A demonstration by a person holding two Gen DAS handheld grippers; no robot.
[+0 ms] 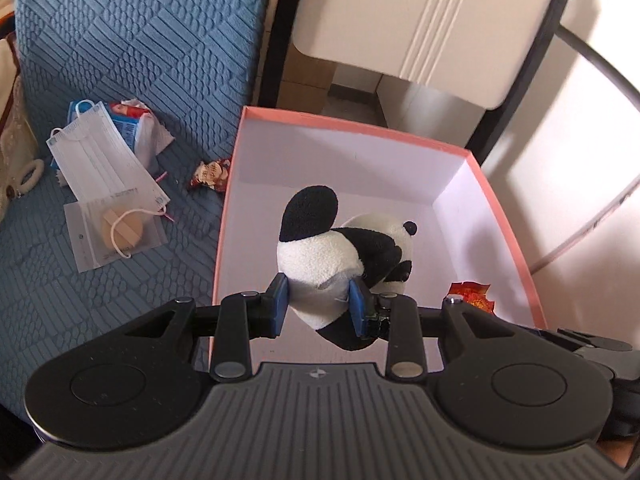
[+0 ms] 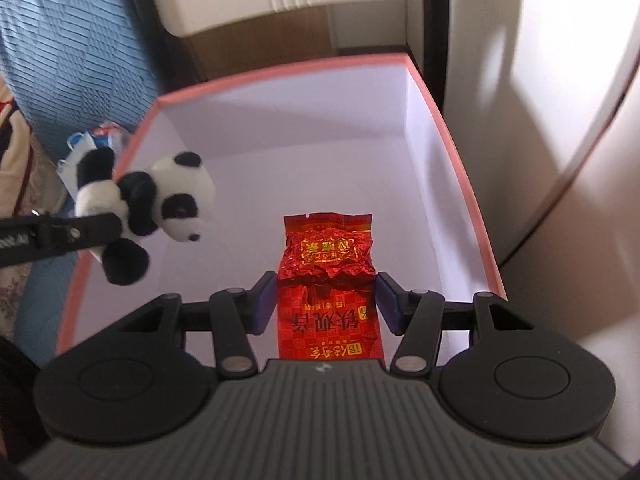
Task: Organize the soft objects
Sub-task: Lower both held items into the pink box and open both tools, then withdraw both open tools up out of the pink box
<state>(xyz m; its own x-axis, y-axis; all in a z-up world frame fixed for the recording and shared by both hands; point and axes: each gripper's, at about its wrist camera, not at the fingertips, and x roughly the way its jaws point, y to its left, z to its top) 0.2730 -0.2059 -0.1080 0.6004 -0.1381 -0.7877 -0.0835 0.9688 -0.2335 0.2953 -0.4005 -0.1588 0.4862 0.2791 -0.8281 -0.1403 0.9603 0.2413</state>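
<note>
My left gripper [image 1: 318, 304] is shut on a black-and-white panda plush [image 1: 320, 256] and holds it above the pink-rimmed white box [image 1: 360, 128]. The panda also shows in the right wrist view [image 2: 160, 200], hanging over the box's left rim [image 2: 120, 176]. My right gripper [image 2: 326, 300] is open, its blue pads either side of a red foil tea packet [image 2: 328, 280] that lies on the box floor. The packet's corner shows in the left wrist view [image 1: 470, 294].
On the blue textured sofa [image 1: 120, 40] left of the box lie a white face mask [image 1: 104, 156], a clear bag with a round beige item [image 1: 120, 232], a blue-white tissue pack [image 1: 128, 124] and a small red snack wrapper [image 1: 212, 174]. A white chair [image 1: 420, 20] stands behind the box.
</note>
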